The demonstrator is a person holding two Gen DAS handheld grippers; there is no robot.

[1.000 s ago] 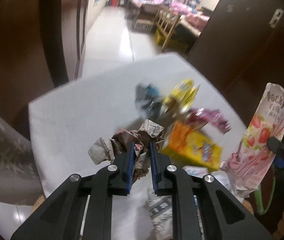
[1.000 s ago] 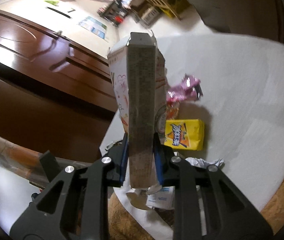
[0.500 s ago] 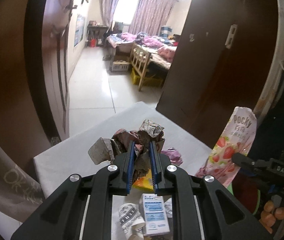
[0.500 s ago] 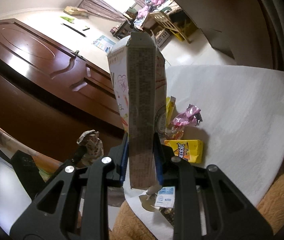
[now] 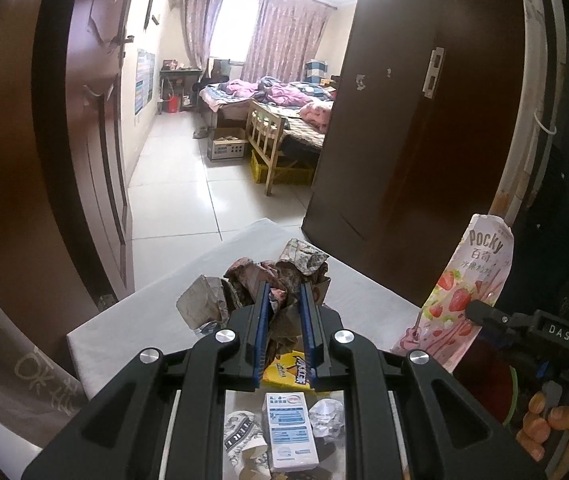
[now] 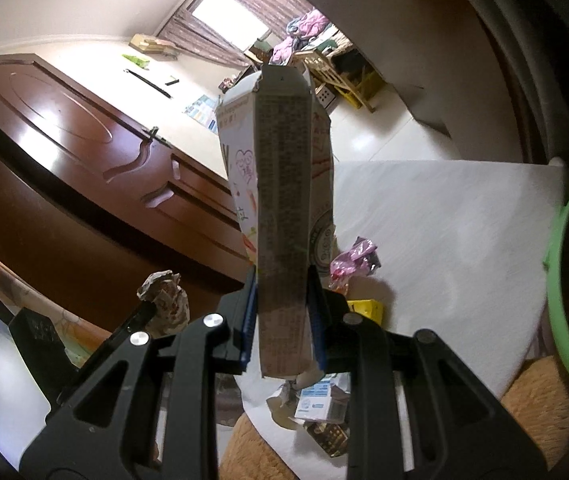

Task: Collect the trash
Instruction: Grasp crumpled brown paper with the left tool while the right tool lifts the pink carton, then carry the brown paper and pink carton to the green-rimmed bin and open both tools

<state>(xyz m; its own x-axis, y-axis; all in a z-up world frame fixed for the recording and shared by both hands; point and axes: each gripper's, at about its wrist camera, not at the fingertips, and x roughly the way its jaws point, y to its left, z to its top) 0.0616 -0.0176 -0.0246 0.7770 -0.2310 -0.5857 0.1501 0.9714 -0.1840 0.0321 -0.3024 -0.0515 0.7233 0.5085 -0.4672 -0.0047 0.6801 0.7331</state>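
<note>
Above the white table (image 5: 132,320), the left gripper (image 5: 284,300) is clamped on a crumpled wad (image 5: 252,284), and to its right the right gripper (image 6: 282,292) is clamped on a Pocky box (image 6: 280,184). Below on the table lie a yellow pack (image 5: 284,372), a milk carton (image 5: 290,436) and a pink wrapper (image 6: 354,258). A green bin (image 6: 560,280) stands at the far right.

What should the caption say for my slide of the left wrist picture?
Left gripper clamps crumpled paper trash above a littered white table; Pocky box held alongside.

one Pocky box (image 5: 468,292), one crumpled paper wad (image 5: 260,284), one yellow box (image 5: 284,368), one small white carton (image 5: 290,436), one pink wrapper (image 6: 354,258)
</note>
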